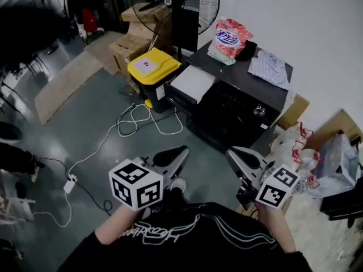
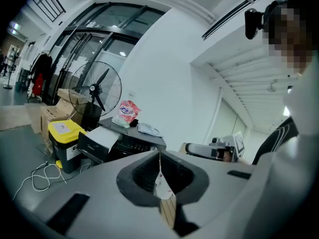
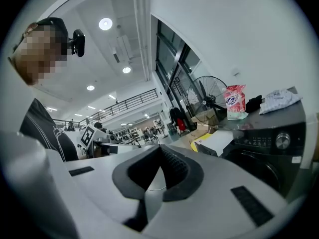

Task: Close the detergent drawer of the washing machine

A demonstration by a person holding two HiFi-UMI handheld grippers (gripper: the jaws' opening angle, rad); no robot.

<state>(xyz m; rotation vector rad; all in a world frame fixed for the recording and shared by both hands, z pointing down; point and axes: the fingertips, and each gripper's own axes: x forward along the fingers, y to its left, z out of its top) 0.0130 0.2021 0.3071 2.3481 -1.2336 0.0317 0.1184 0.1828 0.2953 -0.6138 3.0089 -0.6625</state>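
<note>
A black washing machine (image 1: 241, 109) stands against the white wall, well ahead of both grippers. Its detergent drawer (image 1: 193, 84) is pulled out at the machine's left end, with its white top showing. My left gripper (image 1: 181, 152) and right gripper (image 1: 232, 153) are held low, close to my body and far from the drawer. Both are shut with nothing between the jaws. In the left gripper view the washing machine (image 2: 133, 143) and drawer (image 2: 97, 141) lie beyond the jaw tips (image 2: 159, 154). In the right gripper view the drawer (image 3: 217, 142) shows right of the tips (image 3: 159, 148).
A detergent bag (image 1: 229, 38) and a folded cloth (image 1: 271, 68) lie on the washer's top. A yellow-lidded bin (image 1: 152, 72), a standing fan (image 1: 181, 10) and cardboard boxes (image 1: 133, 44) stand left of it. White cables (image 1: 136, 120) cross the floor. Plastic bags (image 1: 295, 152) are piled at the right.
</note>
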